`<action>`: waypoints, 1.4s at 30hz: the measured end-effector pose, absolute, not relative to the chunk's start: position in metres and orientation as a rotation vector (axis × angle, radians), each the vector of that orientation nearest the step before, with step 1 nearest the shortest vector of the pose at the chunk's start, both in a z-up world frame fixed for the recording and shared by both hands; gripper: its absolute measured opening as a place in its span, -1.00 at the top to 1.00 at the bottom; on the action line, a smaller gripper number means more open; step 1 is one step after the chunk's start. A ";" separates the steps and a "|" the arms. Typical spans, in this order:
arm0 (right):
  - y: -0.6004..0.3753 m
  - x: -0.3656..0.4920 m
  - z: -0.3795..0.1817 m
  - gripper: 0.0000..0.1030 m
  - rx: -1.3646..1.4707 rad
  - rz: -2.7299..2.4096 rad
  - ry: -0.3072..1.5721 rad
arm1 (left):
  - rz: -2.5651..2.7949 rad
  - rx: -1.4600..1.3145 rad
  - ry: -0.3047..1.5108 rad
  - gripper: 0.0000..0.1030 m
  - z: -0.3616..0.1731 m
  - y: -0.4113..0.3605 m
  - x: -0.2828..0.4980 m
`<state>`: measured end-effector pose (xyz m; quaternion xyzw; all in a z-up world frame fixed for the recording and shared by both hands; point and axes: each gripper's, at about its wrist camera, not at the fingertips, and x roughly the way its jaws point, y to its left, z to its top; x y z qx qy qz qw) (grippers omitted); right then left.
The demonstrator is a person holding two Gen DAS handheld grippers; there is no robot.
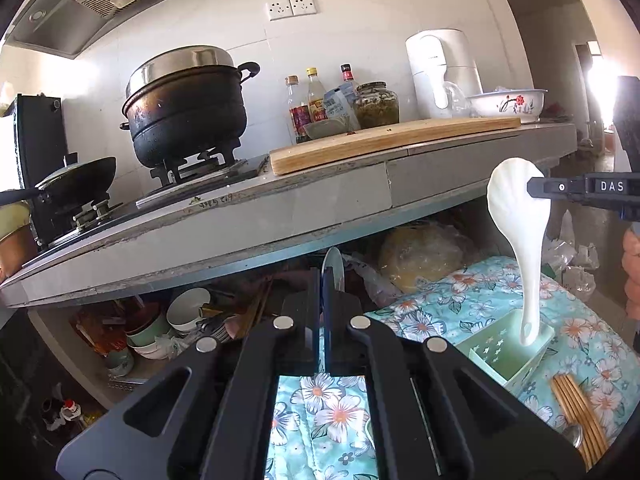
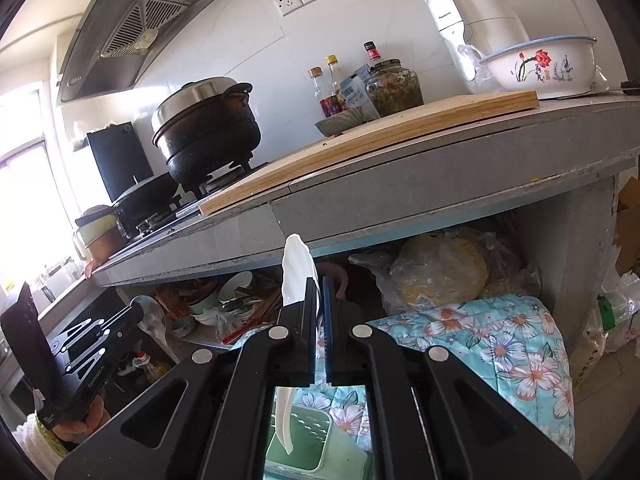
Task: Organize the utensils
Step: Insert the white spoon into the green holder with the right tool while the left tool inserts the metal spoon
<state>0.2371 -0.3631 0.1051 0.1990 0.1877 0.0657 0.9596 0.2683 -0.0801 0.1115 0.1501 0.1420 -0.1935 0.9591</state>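
The left claw is clamped on a thin metal spoon, bowl up: light, stiff, slick. Right of it, the right claw pinches a glazed white ceramic soup spoon at its bowl, handle hanging into the pale green plastic utensil holder on the floral cloth. Ceramic looks smooth, brittle; gripping nearer the neck seems steadier. Brown wooden chopsticks lie rightmost.
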 end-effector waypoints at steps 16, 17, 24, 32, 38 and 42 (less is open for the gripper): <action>-0.338 0.244 0.070 0.93 0.239 0.129 0.441 | -0.434 0.259 0.422 0.98 0.045 -0.077 0.279; -0.336 0.242 0.069 0.93 0.226 0.132 0.444 | -0.440 0.251 0.437 0.97 0.042 -0.075 0.280; -0.323 0.226 0.057 0.88 0.190 0.157 0.475 | -0.452 0.187 0.465 0.62 0.038 -0.061 0.270; -0.323 0.211 0.052 0.63 0.226 0.158 0.507 | -0.460 0.098 0.474 0.02 0.049 -0.042 0.245; -0.325 0.196 0.061 0.42 0.258 0.146 0.491 | -0.469 0.041 0.499 -0.30 0.055 -0.025 0.222; -0.329 0.173 0.070 0.36 0.294 0.151 0.473 | -0.483 -0.023 0.553 -0.46 0.052 -0.011 0.206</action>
